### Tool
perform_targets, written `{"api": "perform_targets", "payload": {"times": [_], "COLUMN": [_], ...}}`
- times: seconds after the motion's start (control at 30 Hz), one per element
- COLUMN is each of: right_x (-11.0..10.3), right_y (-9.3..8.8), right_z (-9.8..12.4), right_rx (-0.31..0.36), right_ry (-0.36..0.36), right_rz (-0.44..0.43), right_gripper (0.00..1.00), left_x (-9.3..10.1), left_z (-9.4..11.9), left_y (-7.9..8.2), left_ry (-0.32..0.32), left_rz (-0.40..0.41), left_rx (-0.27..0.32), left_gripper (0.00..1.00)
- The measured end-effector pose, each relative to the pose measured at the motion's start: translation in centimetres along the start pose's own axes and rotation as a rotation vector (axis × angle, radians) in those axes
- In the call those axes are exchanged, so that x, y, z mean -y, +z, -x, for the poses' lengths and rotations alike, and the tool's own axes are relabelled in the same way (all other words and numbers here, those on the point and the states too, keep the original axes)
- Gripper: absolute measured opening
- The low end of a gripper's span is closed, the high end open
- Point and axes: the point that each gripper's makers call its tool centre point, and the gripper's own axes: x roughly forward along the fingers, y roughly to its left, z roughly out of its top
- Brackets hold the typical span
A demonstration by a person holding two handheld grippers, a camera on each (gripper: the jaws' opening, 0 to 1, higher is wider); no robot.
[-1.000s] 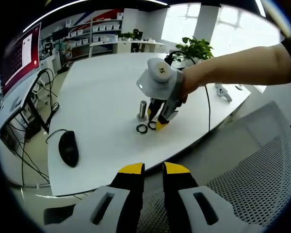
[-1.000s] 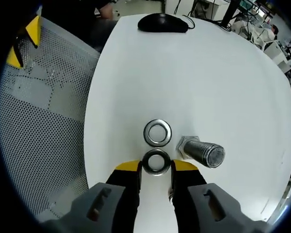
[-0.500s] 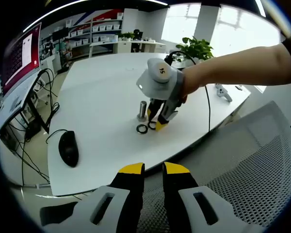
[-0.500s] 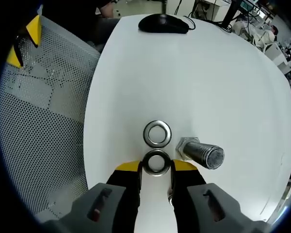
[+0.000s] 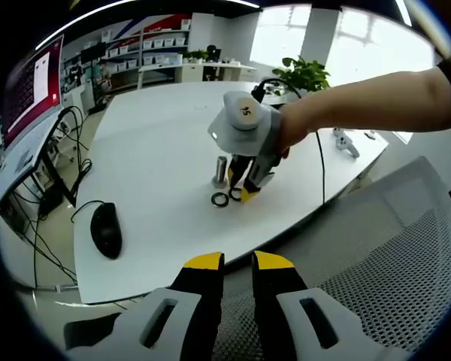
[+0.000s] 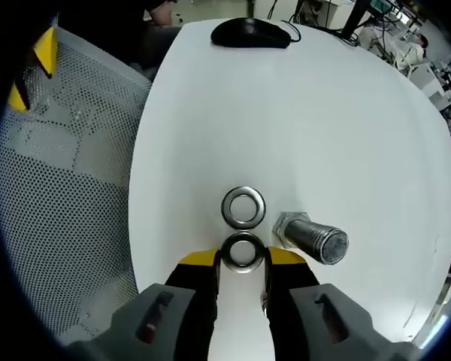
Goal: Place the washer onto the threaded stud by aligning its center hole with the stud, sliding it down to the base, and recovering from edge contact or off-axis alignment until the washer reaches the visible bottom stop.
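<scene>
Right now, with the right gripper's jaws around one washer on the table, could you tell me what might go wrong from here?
1. The near washer lies flat on the table between the jaws of the right gripper, so it may slip or pop out on closing.
2. The second washer lies just beyond and could get nudged.
3. The threaded stud stands close by; a swinging jaw might knock it, or the washer may catch its top edge.

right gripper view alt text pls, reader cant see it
The right gripper has its yellow-tipped jaws around a washer lying on a white table, a second washer just beyond, the threaded stud beside them.
</scene>
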Motion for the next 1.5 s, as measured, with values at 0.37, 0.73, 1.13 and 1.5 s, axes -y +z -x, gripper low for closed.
{"api": "perform_targets", "payload": {"times": [0.37, 0.73, 1.13, 1.5], "right_x": [-0.58, -0.79, -0.84, -0.76], "right_y": [-0.15, -0.27, -0.35, -0.37], "right_z": [0.21, 0.39, 0.41, 0.34], "right_rx": [-0.112, -0.087, -0.070, -0.062], "right_ry": [-0.005, -0.012, -0.021, -0.020], "right_rz": [0.019, 0.000, -0.018, -0.017], "right_gripper": [0.25, 0.25, 0.26, 0.26], "left_x": [0.05, 0.16, 0.13, 0.03], "left_z": [0.03, 0.05, 0.04, 0.00], "left_y": [-0.02, 0.00, 0.02, 0.02], "left_ry": [-0.001, -0.002, -0.001, 0.002], "left_rz": [-0.002, -0.003, -0.002, 0.002], "left_rx": [-0.001, -0.001, -0.001, 0.000], "left_gripper": [0.12, 0.12, 0.12, 0.12]}}
